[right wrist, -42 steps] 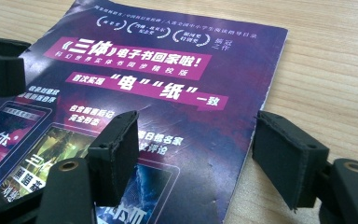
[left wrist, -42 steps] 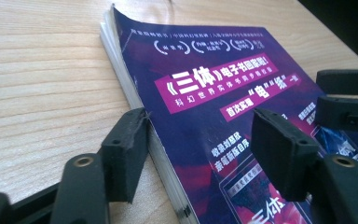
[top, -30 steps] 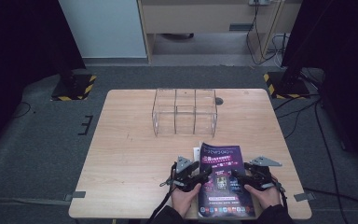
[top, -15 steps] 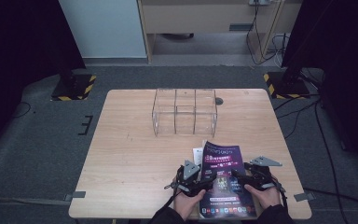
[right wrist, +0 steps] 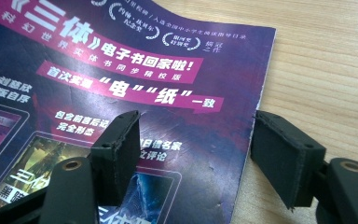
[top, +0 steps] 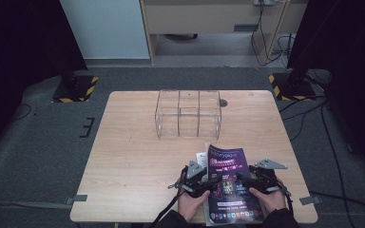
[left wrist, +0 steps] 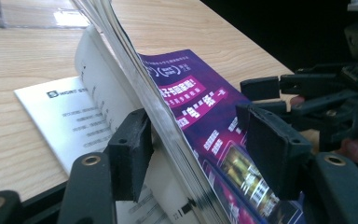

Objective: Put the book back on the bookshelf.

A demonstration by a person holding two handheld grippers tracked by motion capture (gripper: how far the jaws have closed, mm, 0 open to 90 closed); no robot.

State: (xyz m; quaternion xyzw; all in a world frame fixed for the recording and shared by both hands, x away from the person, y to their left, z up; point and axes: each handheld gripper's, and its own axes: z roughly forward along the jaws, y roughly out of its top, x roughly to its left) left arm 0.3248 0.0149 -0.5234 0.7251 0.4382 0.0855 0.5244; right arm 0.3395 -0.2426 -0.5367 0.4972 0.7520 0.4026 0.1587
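A purple magazine (top: 230, 187) lies near the table's front edge, its left side lifted off a white inner page (top: 200, 156). My left gripper (top: 211, 180) is at that left side. In the left gripper view (left wrist: 193, 126) the raised stack of pages (left wrist: 135, 84) stands between the jaws. The left pad (left wrist: 130, 149) rests against it and the other pad is apart from the cover. These jaws have just been closing, and they remain open. My right gripper (top: 244, 176) is open, straddling the magazine's right edge (right wrist: 256, 107), one pad over the cover (right wrist: 135, 70).
A clear plastic organiser (top: 188, 114) with several compartments stands at the table's middle rear. The wooden table (top: 133, 152) has bare room on the left. A person's hands (top: 190, 204) come in at the front edge, and cables trail from the grippers.
The left gripper has shifted slightly right toward the magazine's left side, and the pages there stand lifted higher. The right gripper has stayed in place.
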